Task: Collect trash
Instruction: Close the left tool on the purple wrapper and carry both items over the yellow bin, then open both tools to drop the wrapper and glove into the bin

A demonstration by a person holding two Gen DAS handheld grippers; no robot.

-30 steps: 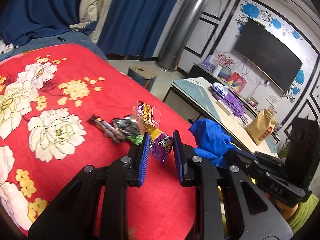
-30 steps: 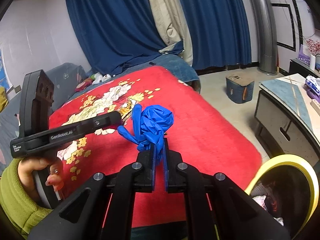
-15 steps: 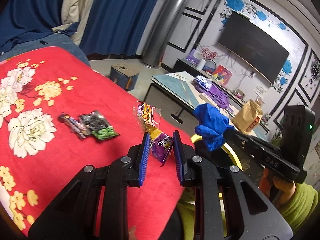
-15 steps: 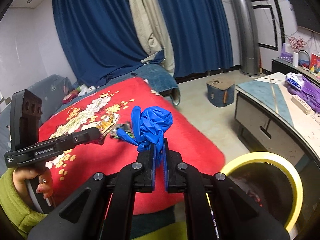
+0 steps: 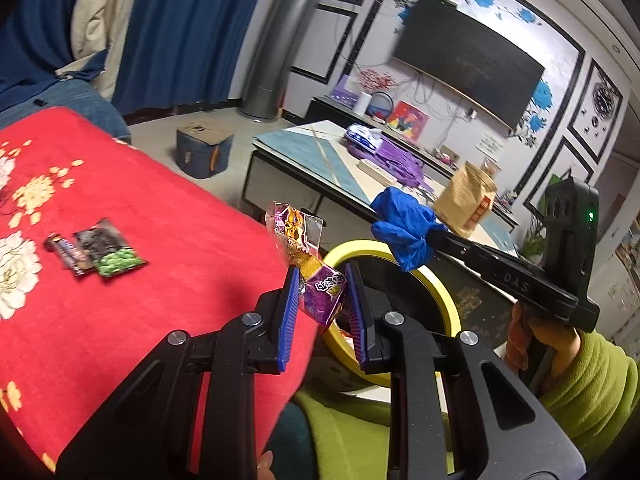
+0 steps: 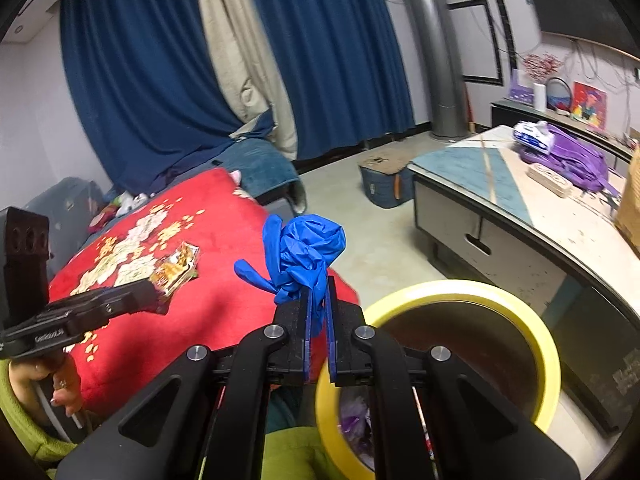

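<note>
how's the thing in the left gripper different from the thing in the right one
The left gripper is shut on a purple snack wrapper, printed, shiny and flat-sided; the right gripper is shut on a blue glove, plain, matte and bunched into a ball. The wrapper stands up stiffly from the jaws, while the glove's loose fingers flop sideways. The left jaws stand wider apart than the right. Both items are lifted clear of the red blanket, near the yellow-rimmed bin.

Right gripper is pinching a balled-up blue glove mid-frame, yellow-rimmed trash bin lower right, red floral blanket on the left.
</note>
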